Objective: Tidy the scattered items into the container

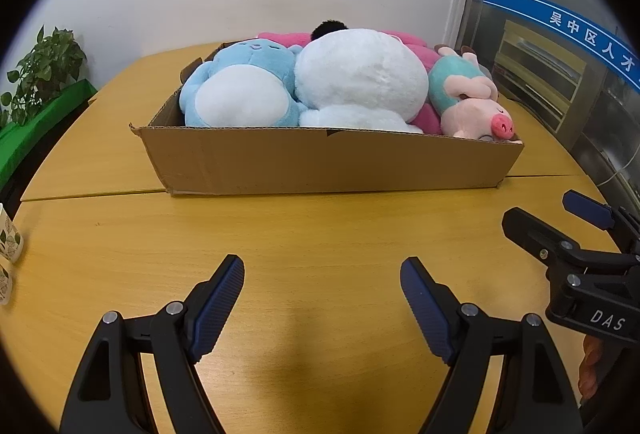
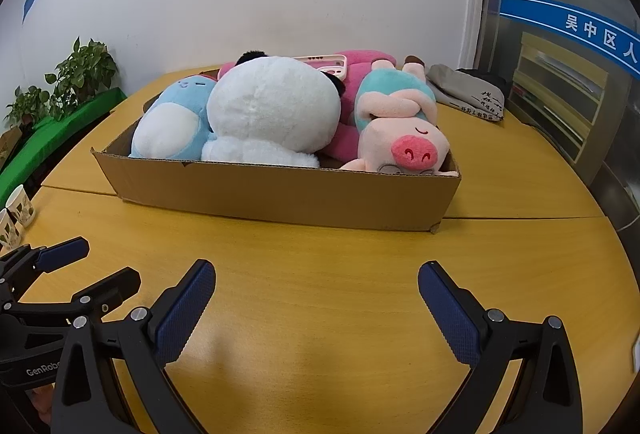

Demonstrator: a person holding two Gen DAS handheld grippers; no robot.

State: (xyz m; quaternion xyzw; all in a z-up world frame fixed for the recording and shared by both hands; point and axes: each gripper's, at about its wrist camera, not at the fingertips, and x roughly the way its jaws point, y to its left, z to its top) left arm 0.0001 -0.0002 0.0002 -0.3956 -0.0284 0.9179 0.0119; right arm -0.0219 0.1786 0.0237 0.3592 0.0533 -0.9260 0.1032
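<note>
A shallow cardboard box [image 1: 320, 162] [image 2: 280, 194] stands on the yellow table, packed with plush toys: a light blue one [image 1: 240, 86] [image 2: 172, 122] at the left, a big white one [image 1: 360, 74] [image 2: 272, 106] in the middle, a pink one [image 2: 352, 74] behind, and a pig in teal [image 1: 476, 102] [image 2: 400, 130] at the right. My left gripper [image 1: 322, 282] hangs open over bare table well short of the box. My right gripper [image 2: 316, 290] is open too, holding nothing. Each gripper shows at the edge of the other's view: the right [image 1: 560, 222], the left [image 2: 96, 262].
Paper cups [image 2: 18, 210] [image 1: 8, 238] stand at the table's left edge. A folded grey garment [image 2: 468, 90] lies behind the box at the right. Potted plants [image 2: 80, 74] on a green ledge line the left wall. A glass cabinet [image 2: 560, 82] stands at the right.
</note>
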